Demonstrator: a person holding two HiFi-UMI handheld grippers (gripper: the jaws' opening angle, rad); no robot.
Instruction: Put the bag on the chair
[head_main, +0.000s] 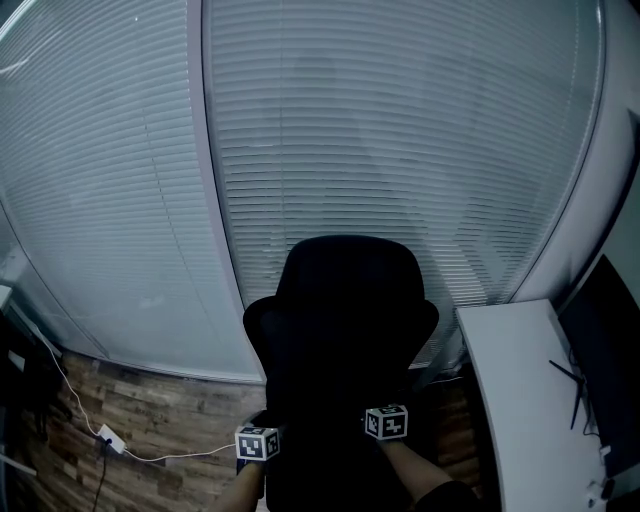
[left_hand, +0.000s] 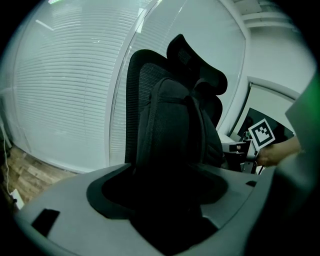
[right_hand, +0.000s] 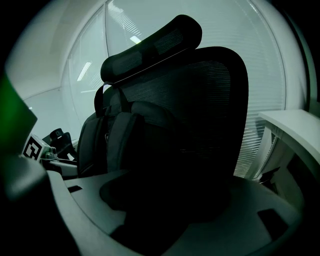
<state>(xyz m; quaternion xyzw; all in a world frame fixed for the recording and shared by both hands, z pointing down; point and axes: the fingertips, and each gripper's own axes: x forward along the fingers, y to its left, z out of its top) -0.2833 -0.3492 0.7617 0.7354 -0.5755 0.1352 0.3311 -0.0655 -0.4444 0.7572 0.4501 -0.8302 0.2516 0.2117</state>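
- Evidently, the bag (left_hand: 172, 125) is found directly ahead of the left claw (head_main: 262, 440), stood upright on the chair (left_hand: 196, 62) and leaned against its backrest. From the right claw (head_main: 387, 421) it is seen ahead and slightly to the left.
- Both claws are read as spread wide, with nothing clamped: the bag's dark fabric lies in front of the jaws, and no pad is seen pressed on it.
- The step in hand is judged to be the letting-go, with the placing itself all but done.
- It is done well if the jaws are held wide and each claw is drawn straight back along its own line, so that no strap is snagged and the bag is not tugged forward off the chair.
- The jaw tips are hard to make out in either gripper view. Black pads and black bag are merged in shadow, so a light touch cannot be ruled out.
- The bag's bottom, and the seat under it, are hidden behind each claw's own body.
- In the head view the bag cannot be told apart from the chair.
- The white desk (head_main: 515, 370), to the right of the right claw, is shown only in part.
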